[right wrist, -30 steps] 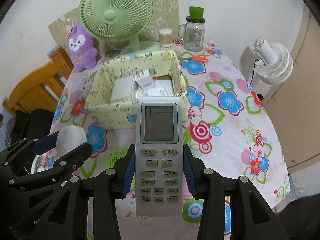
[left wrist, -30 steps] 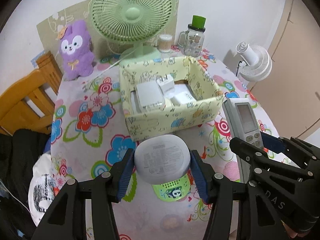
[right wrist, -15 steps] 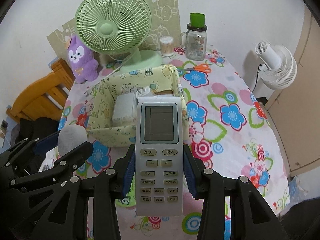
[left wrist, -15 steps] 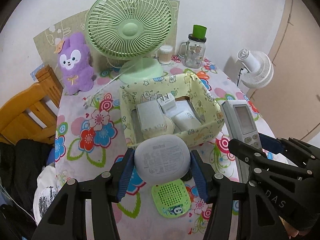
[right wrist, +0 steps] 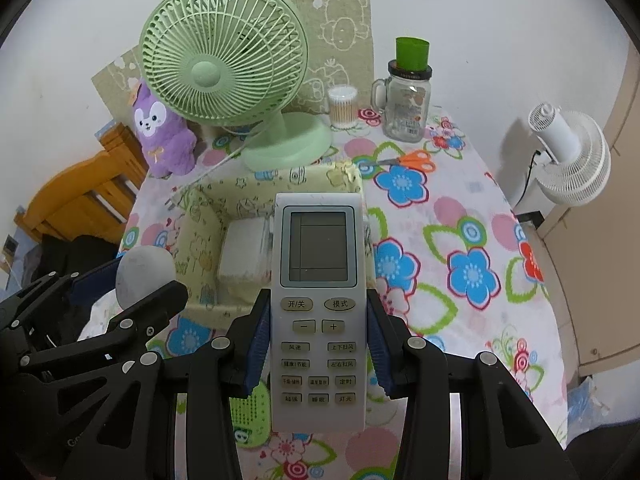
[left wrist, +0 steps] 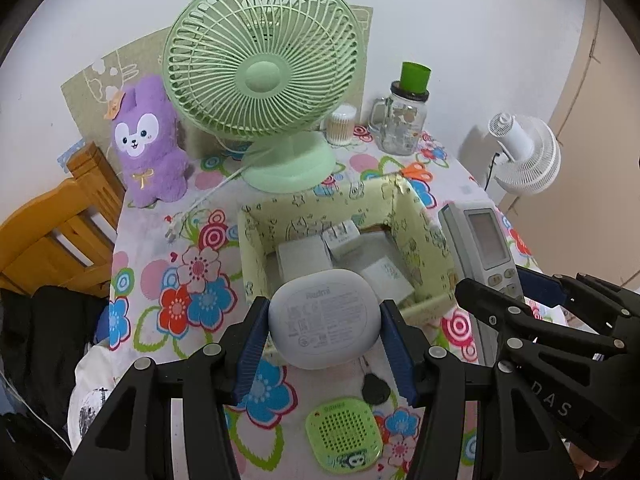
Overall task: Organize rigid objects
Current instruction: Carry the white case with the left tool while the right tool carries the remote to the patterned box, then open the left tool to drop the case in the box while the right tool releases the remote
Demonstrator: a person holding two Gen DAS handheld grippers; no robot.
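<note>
My left gripper is shut on a grey rounded earbud case, held above the near wall of a yellow patterned box. The box holds several white chargers and small boxes. My right gripper is shut on a white air-conditioner remote, held over the box's right side. The remote also shows in the left wrist view, and the case in the right wrist view. A green square perforated gadget and a small black disc lie on the table below.
A green desk fan, a purple plush, a cotton-swab jar and a glass mug with a green cup stand at the back. Orange scissors lie right of the box. A white fan and wooden chair flank the floral table.
Both grippers have risen and pulled back with their objects held. The box and fan now sit lower and farther in view, and the black disc has come into sight.
</note>
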